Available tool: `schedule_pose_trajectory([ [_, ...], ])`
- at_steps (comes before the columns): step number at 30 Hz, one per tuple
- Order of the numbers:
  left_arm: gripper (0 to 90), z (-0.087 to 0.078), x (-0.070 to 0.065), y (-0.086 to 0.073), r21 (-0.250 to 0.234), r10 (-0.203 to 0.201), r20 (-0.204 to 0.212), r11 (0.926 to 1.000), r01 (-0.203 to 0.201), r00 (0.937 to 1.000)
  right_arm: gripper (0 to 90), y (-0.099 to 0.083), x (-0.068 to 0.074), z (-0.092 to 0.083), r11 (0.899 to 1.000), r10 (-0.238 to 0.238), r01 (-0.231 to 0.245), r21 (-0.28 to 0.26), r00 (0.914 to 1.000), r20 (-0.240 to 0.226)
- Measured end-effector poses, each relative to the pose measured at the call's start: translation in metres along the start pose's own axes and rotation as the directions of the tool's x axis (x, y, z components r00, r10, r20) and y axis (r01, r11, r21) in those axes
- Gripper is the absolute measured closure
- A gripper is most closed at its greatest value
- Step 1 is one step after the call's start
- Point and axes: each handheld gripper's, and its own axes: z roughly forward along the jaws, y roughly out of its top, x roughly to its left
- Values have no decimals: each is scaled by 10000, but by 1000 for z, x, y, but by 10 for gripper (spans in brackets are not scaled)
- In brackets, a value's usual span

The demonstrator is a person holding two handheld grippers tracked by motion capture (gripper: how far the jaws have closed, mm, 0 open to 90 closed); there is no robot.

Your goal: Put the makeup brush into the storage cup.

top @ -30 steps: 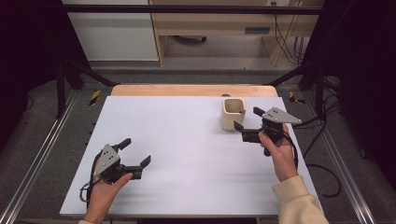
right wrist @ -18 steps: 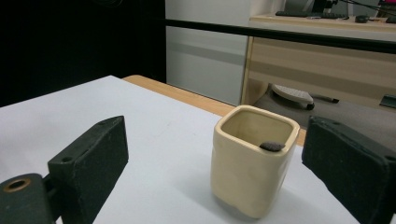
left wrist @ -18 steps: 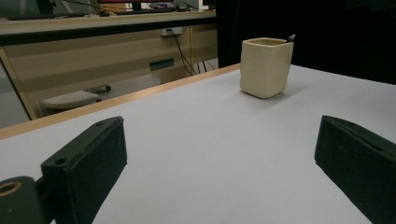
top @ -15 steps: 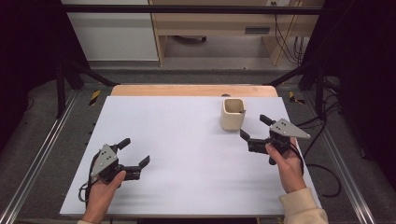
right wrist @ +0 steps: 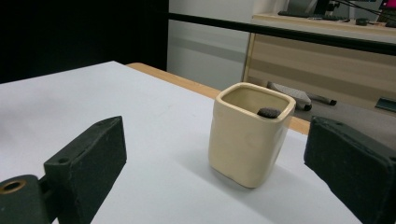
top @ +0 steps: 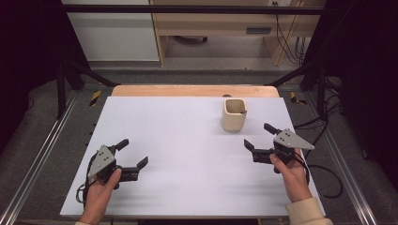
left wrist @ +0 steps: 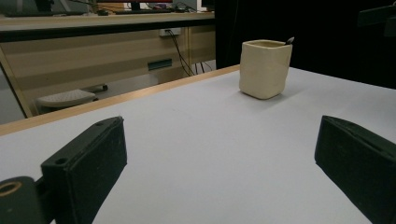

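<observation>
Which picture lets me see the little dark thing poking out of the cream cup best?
The right gripper view: the cup is close, and the dark thing rests on its rim. In the left gripper view only its tip peeks over the far-off cup. The high view shows a small dark streak.

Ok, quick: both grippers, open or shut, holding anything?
Left gripper: open, holding nothing.
Right gripper: open, holding nothing, near the cup but apart from it.

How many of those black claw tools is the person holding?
2. The left tool is near the table's front left corner; the right tool is at the right, just short of the cream cup. Both are open.
</observation>
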Motion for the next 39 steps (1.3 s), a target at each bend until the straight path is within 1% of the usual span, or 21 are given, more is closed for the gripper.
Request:
schedule_pose_trajectory([
  [7,19,-5,4,-1,-14,27,-8,10000,-27,10000,60,-1,3,-5,9999,-129,129,6,9998,-116],
  [12,19,-7,5,-1,-106,72,-8,9999,-72,10000,70,-5,4,-11,9998,-207,208,22,9997,-119],
  [16,19,-8,6,-2,13,161,29,9999,-161,9999,81,-10,4,-16,9994,-343,343,39,9994,-2],
  [18,19,-9,6,-2,24,194,60,9998,-194,9998,79,-12,4,-18,9993,-377,378,59,9993,-64],
  [21,19,-9,6,-2,66,274,-13,9996,-274,9996,45,-16,4,-20,9994,-302,302,186,9995,-8],
  [23,19,-10,7,-2,53,267,-45,9996,-267,9996,39,-19,4,-21,9993,-237,237,279,9997,-22],
  [29,17,-13,8,-3,26,348,-28,9994,-348,9994,37,-29,6,-26,9994,-71,79,334,9996,-261],
  [31,16,-14,9,-3,-41,440,-2,9990,-440,9990,38,-33,7,-28,9995,19,-5,321,9991,-430],
  [33,16,-15,9,-3,-143,530,24,9985,-530,9986,38,-38,9,-29,9991,18,4,416,9986,-530],
  [35,15,-17,9,-2,-195,664,92,9976,-662,9978,40,-41,9,-31,9989,36,-10,462,9985,-553],
  [38,14,-18,8,-2,-218,750,172,9970,-747,9970,42,-45,9,-33,9990,210,-185,417,9980,-597],
  [39,14,-19,8,-2,-207,839,199,9963,-835,9963,43,-46,9,-34,9989,261,-237,398,9977,-620],
])
